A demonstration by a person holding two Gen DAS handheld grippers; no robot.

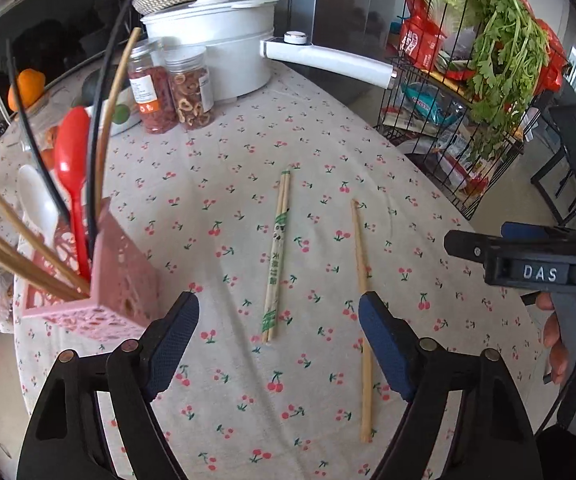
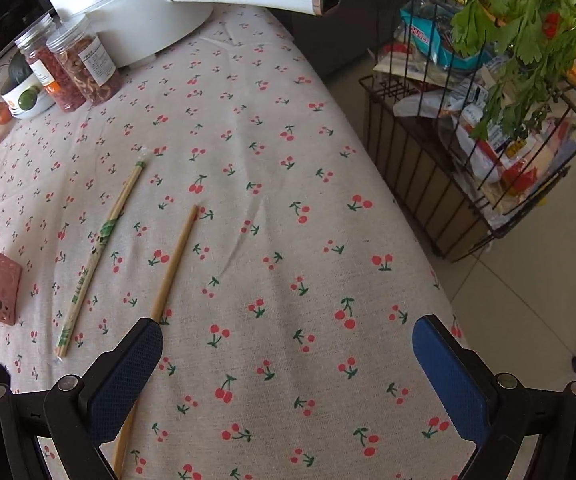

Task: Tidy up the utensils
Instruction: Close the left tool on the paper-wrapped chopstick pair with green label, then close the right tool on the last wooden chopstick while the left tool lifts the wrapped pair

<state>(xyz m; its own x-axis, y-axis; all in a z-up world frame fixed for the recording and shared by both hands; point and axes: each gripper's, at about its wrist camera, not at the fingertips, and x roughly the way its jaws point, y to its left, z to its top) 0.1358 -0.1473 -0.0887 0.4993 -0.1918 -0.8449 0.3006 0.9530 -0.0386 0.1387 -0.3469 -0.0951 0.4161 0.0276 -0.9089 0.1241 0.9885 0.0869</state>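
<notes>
Step in hand, as I read it: picking up the loose chopsticks for the holder; two items remain on the table.

Far left: pink perforated utensil holder [image 1: 119, 284], rigid plastic, boxy, standing on the cloth and already stocked with a glossy red plastic spoon [image 1: 72, 168], a white spoon [image 1: 37, 200], and dark and bamboo-coloured chopsticks.

Left gripper [image 1: 277, 320] is spread wide and empty, angled down over the cloth, with the wrapped chopstick pair [image 1: 275, 256] lying between its fingers in view; pads not touching it. The pair is thin, straight, in a printed paper sleeve with green marks.

Just right of that: a single bare bamboo chopstick [image 1: 362, 312], slim, matte, slightly tapered, flat on the cloth, its near part passing beside the right-hand blue pad.

Right gripper [image 2: 288, 360] is fully spread and empty; the same bamboo stick runs under its left finger [image 2: 125, 372].

Cherry-print tablecloth [image 2: 288, 220] is soft woven fabric, a little wrinkled.

Next move likely needs a low, aligned pinch across a thin stick lying flat; slip or roll is the risk.
</notes>
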